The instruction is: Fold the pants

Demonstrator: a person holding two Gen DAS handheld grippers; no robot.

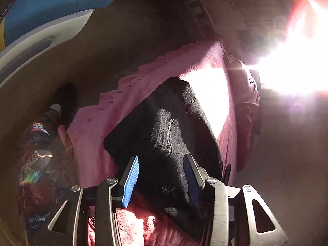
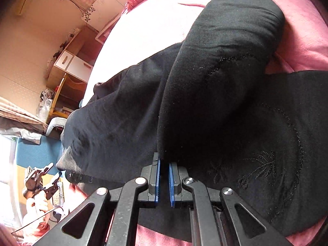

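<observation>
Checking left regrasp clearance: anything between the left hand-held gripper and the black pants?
Nothing visible. The left hand-held gripper stands open with the black pants lying directly between its fingers on the pink blanket; no other object intervenes.

My left view dim, brownish, hazy. Blown-out white glare (image 1: 291,57) upper right of pink bedspread (image 1: 127,106), red fringe, streaks across frame. Sunlit patch on bedspread bleached featureless. Black pants (image 1: 168,127) keep faint stitching, little else. Rainbow flare on my patterned trouser leg (image 1: 37,164), left of bedspread. My right view bright, even daylight, sharp. Bedspread there washed near white beyond pants. Window (image 2: 6,164) far left overexposed. Strong fisheye bend, dark corners.
</observation>
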